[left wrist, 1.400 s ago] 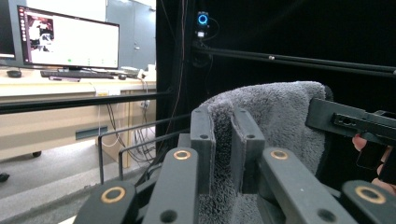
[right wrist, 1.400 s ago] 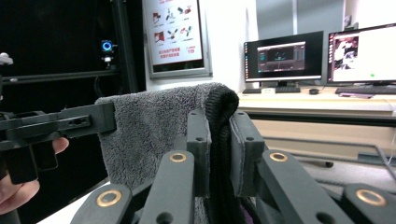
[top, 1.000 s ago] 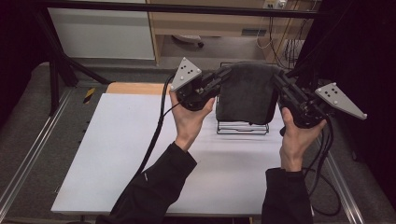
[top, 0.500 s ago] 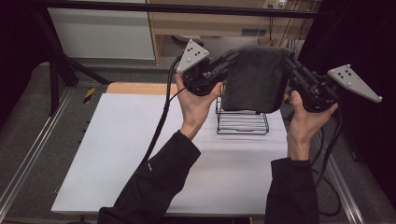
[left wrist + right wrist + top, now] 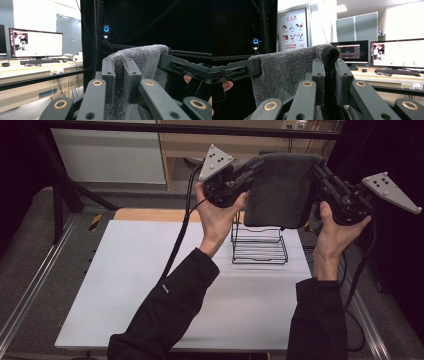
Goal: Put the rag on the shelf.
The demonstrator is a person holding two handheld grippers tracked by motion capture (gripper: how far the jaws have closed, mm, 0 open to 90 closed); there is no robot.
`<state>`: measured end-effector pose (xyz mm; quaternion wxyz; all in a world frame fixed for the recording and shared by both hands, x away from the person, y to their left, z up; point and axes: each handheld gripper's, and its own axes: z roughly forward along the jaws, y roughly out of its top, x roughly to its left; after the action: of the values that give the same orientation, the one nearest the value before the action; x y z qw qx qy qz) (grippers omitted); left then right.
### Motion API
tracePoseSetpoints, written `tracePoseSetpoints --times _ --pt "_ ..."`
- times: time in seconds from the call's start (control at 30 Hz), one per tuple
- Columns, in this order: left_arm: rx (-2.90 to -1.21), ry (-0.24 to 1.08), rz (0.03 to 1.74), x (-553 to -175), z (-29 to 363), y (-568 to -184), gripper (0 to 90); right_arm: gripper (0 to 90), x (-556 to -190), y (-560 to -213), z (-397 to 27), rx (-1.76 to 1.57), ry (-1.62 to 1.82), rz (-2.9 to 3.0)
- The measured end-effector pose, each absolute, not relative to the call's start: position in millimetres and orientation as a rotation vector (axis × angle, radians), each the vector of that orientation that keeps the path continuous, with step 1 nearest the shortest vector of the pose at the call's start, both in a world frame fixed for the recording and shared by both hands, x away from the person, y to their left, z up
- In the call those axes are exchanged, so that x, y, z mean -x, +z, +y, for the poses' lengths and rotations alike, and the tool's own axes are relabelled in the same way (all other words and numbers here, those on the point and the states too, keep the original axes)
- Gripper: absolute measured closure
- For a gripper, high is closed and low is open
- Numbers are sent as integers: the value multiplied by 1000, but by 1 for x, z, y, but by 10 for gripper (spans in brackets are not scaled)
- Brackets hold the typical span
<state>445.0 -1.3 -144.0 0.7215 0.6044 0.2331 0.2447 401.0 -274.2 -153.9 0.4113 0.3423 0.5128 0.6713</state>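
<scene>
The dark grey towel (image 5: 282, 190) hangs in the air above the black wire rack (image 5: 259, 244), which stands on the white table (image 5: 150, 285). The towel hides the top of the rack behind it, and its lower edge is hard to separate from the wires. The fabric is thick, soft terry, folded over along the top. The left gripper (image 5: 248, 171) is clamped on its left upper corner, and the right gripper (image 5: 320, 172) is clamped on the right upper corner. Each gripper has flat black plastic jaws and a grey triangular plate.
</scene>
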Motion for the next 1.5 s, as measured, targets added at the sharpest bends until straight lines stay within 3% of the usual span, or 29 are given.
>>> tracePoseSetpoints --times 0.9,1.5 --pt "-1314 574 537 -471 0 -104 807 810 -438 -113 -271 -834 1711 1283" --pt "-1326 568 561 -501 -4 -118 807 810 -469 -118 -275 -869 1680 1327"
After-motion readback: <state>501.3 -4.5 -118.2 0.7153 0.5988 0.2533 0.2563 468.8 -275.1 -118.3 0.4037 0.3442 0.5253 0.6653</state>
